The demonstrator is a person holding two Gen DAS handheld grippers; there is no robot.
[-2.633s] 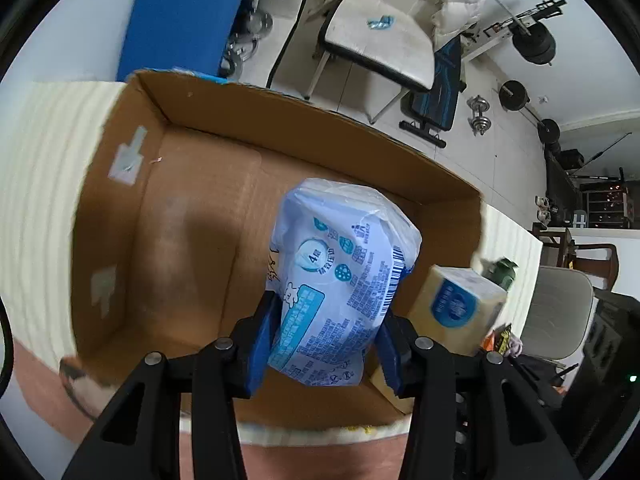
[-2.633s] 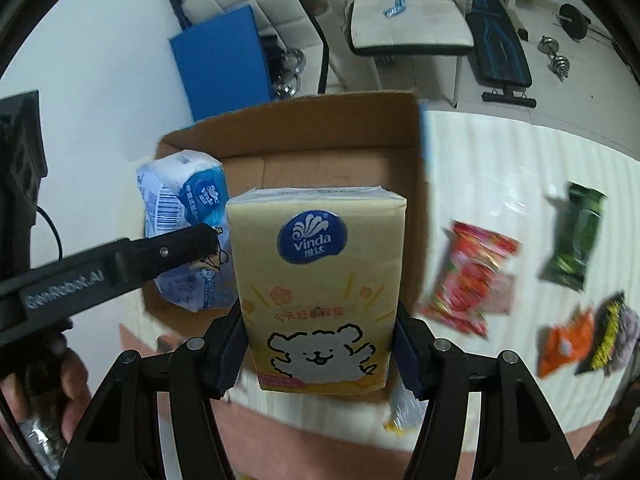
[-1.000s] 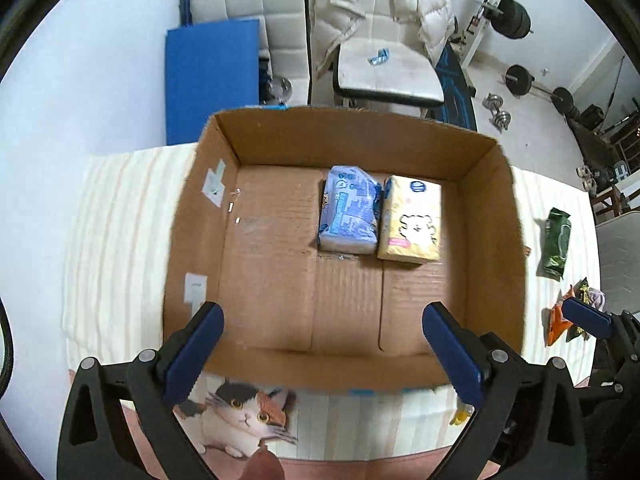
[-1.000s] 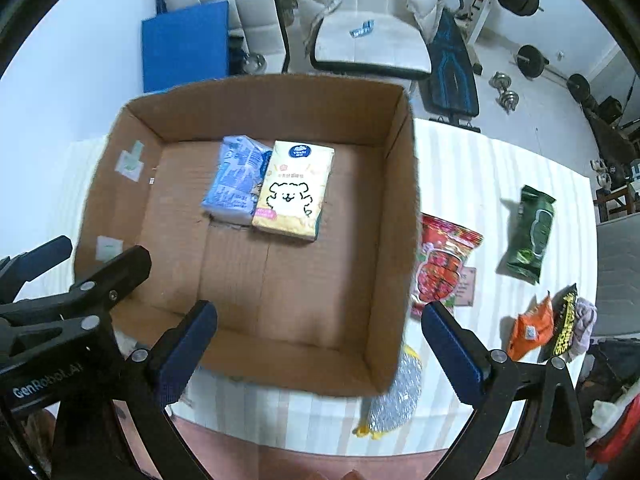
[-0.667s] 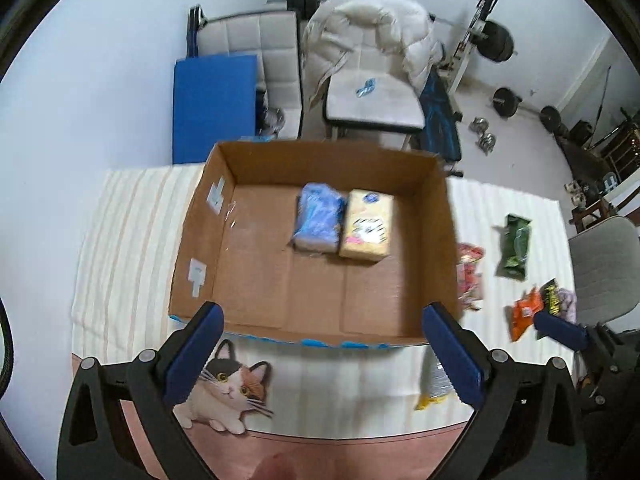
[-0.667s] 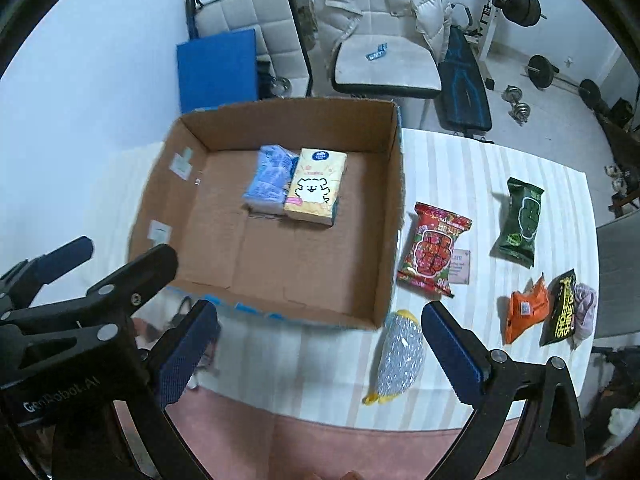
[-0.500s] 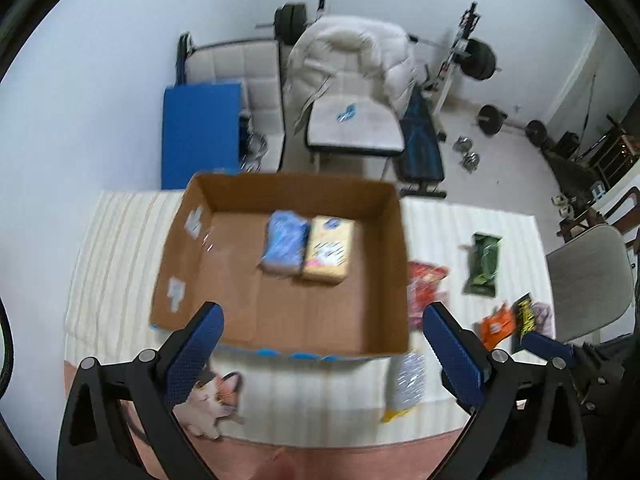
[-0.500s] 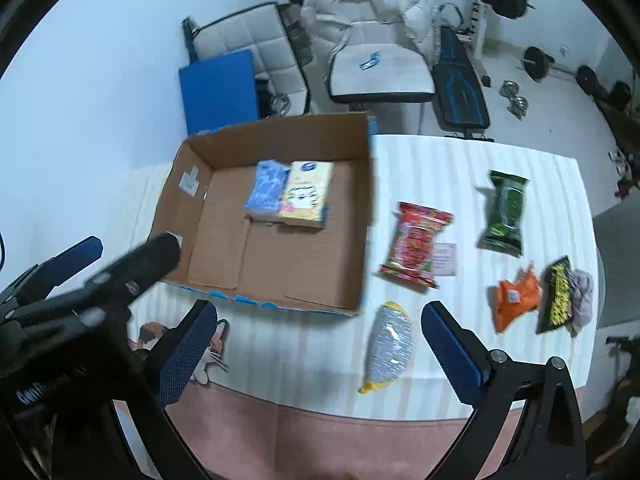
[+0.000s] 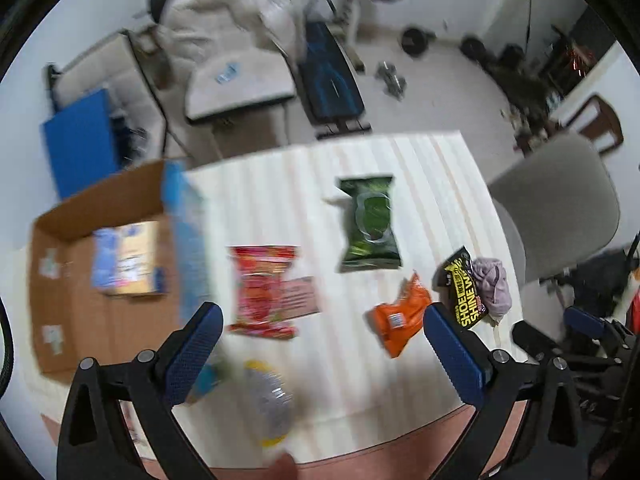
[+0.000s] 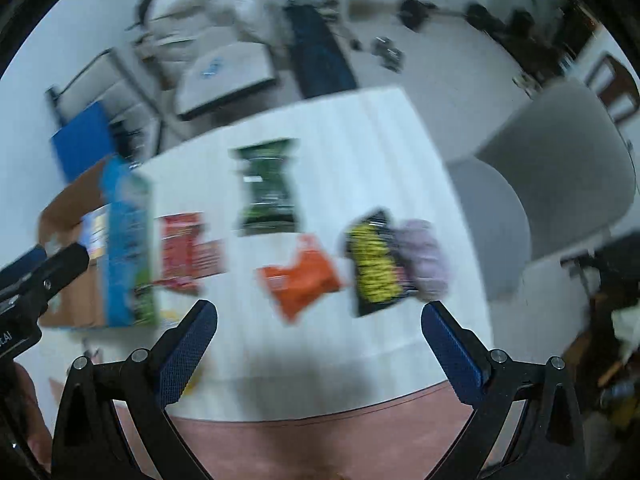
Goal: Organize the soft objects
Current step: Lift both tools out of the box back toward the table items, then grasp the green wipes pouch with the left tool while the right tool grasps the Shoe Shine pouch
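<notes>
Both grippers hang high above the table, open and empty. My left gripper is above the table's front. The cardboard box at the left holds a blue tissue pack and a yellow tissue pack. On the striped cloth lie a red packet, a green packet, an orange packet, a black-yellow packet and a lilac cloth. My right gripper hangs above the orange packet, black-yellow packet and lilac cloth.
A silver-yellow packet lies near the table's front edge. A grey chair stands at the table's right end. A padded bench, a blue mat and weights lie on the floor beyond. The right wrist view is blurred.
Both grippers let go of the tissue packs in the box, opened wide, rose and swung right, from over the box to over the loose packets on the cloth.
</notes>
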